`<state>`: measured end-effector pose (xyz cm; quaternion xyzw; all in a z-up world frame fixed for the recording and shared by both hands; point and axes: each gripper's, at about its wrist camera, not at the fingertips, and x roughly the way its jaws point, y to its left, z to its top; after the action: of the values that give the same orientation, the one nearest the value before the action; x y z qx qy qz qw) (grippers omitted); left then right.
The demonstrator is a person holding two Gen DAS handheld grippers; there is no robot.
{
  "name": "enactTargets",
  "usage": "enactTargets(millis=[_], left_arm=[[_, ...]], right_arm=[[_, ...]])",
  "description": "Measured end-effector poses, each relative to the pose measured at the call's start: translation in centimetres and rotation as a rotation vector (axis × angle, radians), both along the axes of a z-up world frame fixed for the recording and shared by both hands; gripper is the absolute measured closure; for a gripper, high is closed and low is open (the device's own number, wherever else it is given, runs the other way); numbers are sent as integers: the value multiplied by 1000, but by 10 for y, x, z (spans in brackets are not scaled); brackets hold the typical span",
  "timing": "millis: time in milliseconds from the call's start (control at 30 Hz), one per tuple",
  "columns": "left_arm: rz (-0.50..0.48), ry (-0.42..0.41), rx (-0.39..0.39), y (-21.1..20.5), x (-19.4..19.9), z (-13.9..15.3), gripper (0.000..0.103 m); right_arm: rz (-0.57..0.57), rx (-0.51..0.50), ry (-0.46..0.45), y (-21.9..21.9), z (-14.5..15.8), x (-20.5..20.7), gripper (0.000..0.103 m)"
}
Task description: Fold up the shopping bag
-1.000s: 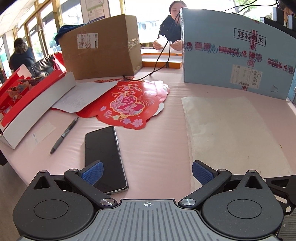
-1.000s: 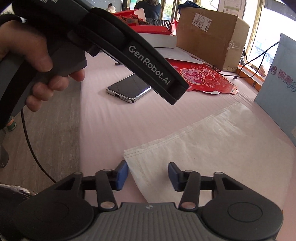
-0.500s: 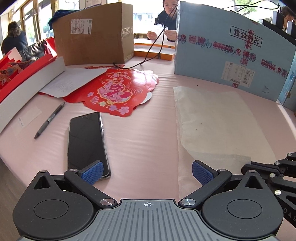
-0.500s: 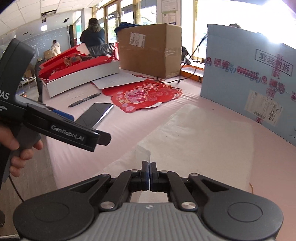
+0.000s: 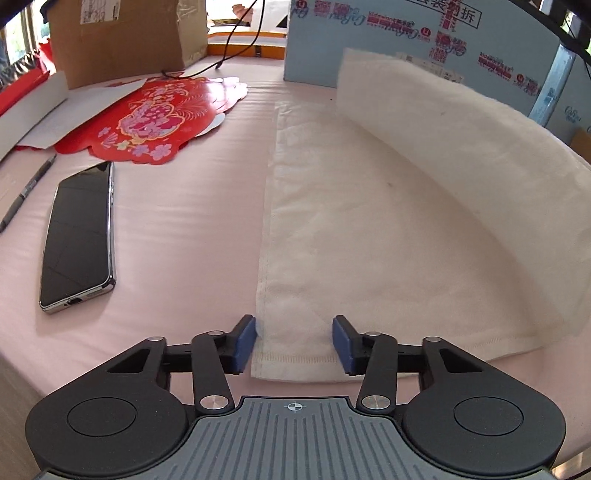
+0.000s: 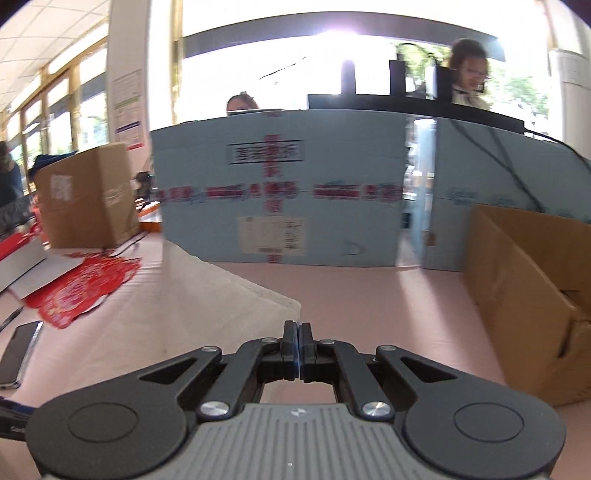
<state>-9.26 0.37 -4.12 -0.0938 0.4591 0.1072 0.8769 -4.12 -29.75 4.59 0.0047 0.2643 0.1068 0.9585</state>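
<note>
A white non-woven shopping bag (image 5: 369,229) lies on the pink table. Its right side is lifted and curls over in a tall flap. My left gripper (image 5: 294,341) is open, its blue pads either side of the bag's near left corner, low over the table. My right gripper (image 6: 298,349) is shut on an edge of the bag (image 6: 207,291) and holds it raised, with the fabric running away to the left in the right wrist view.
A black phone (image 5: 79,236) and a pen (image 5: 26,192) lie left of the bag. A red paper cut-out (image 5: 155,118) lies beyond them. A light blue box (image 5: 424,40) and a brown box (image 5: 122,33) stand at the back. An open cardboard box (image 6: 532,291) stands at right.
My right gripper closed on the bag's edge and lifted it up and over, raising the flap. My left gripper moved right to the bag's near left corner and narrowed its opening.
</note>
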Motion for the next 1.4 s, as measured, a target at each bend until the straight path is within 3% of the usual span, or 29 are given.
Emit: enactTargets(millis=[33,133,367,600,667,767,833,933,1067,1133,1200,1233,1300,1400], left_arm=[[-7,-2,3,-3,0,1,87],[-31,0,5,-6,4,4,102],[3,18,167,9,11,9,103],[32,67,277,35,18,15,103],[35,67,295,33,19,20,98],[25,29,321,24,23,31,82],[-28,-38,293,8,32,41,57],[-160,-119,217,-23,46,44,39],[-397,-178,104,-82,65,31,35],[-508,-163,120,-108,69,20,33],[-567,-140,148,-124,70,12,33],[-597,-128,162,-132,71,8,32],[-638,-99,190,-142,72,-1,31],[-623,-29,203,-144,74,-12,28]], right_arm=[[-49,-7,4,-11,-1,1,102],[-163,-32,27,-41,-7,0,102],[-295,-37,93,-74,-23,-2,102],[-196,-24,195,-66,-25,-1,102],[-176,-4,231,-66,-28,-6,102],[-155,15,263,-69,-33,-8,101],[-152,26,280,-68,-34,-7,100],[-145,45,289,-68,-34,-6,99],[-132,76,311,-68,-35,-1,96],[-120,102,354,-73,-41,5,82],[-126,129,395,-78,-48,8,49],[-134,146,408,-82,-50,10,45],[-148,184,435,-88,-55,14,44],[-184,267,494,-101,-68,20,42]])
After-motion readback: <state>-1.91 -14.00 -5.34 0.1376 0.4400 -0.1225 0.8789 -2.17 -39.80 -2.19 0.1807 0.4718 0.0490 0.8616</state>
